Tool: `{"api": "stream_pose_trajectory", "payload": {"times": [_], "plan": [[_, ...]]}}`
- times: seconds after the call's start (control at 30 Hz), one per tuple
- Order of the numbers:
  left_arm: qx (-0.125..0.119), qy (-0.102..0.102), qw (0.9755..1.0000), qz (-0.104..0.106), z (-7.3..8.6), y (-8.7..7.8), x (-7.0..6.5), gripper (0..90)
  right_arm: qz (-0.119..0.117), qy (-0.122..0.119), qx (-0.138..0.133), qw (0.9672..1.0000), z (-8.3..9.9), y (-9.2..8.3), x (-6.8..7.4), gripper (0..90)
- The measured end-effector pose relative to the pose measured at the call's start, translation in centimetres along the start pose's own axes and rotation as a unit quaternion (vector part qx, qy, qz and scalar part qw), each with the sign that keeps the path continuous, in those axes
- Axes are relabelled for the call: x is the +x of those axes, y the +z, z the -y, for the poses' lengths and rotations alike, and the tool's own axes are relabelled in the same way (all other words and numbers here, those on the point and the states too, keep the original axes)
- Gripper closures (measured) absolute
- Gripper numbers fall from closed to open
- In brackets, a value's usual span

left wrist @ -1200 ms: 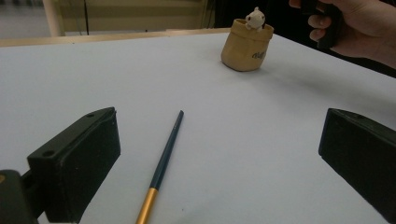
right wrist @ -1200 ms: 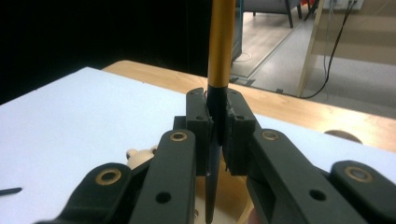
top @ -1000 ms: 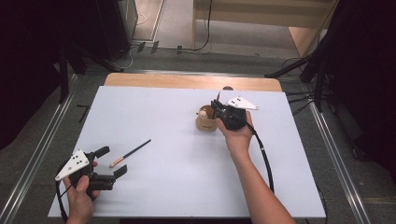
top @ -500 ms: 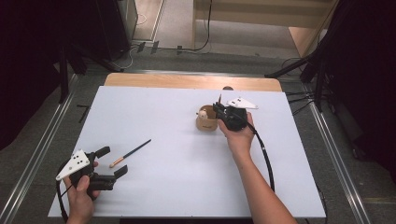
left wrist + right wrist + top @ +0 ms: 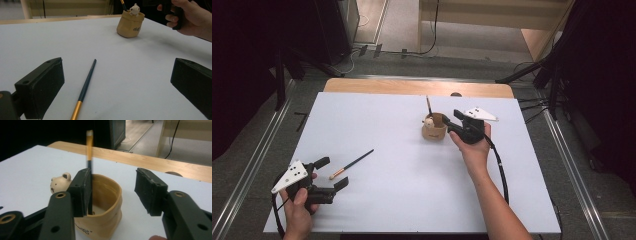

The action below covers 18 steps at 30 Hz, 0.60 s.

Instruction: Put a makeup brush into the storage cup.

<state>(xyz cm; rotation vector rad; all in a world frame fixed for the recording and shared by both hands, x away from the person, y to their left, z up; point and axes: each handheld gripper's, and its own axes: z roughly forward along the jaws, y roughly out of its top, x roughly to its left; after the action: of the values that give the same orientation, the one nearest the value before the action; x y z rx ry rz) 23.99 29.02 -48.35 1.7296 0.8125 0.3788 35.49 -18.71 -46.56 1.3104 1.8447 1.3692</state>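
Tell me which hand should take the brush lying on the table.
Left. Its gripper sits open right beside the lying brush, which points in between the fingers in the left gripper view. The right gripper is far off at the cup, its jaws just opened off another brush.

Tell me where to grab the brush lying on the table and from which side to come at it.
Grip the brush around the middle of its dark handle, coming straight down from above with the left gripper, jaws set across the shaft. It lies flat and slanted on the bare table, so only its two long sides offer purchase; the gold end sits nearest that gripper.
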Motion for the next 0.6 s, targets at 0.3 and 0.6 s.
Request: {"api": "stream_pose_trajectory", "payload": {"times": [0.3,0.6], "plan": [[-0.001,0.001,1.0,0.002,0.0,0.1,-0.1,0.0,0.008,0.006,0.002,1.0,0.4,-2.8,-1.0,18.4],[0.0,0.004,1.0,0.002,-0.1,0.1,-0.3,0.0,-0.016,-0.019,0.003,0.9997,1.6,-5.3,-1.1,0.0]]}}
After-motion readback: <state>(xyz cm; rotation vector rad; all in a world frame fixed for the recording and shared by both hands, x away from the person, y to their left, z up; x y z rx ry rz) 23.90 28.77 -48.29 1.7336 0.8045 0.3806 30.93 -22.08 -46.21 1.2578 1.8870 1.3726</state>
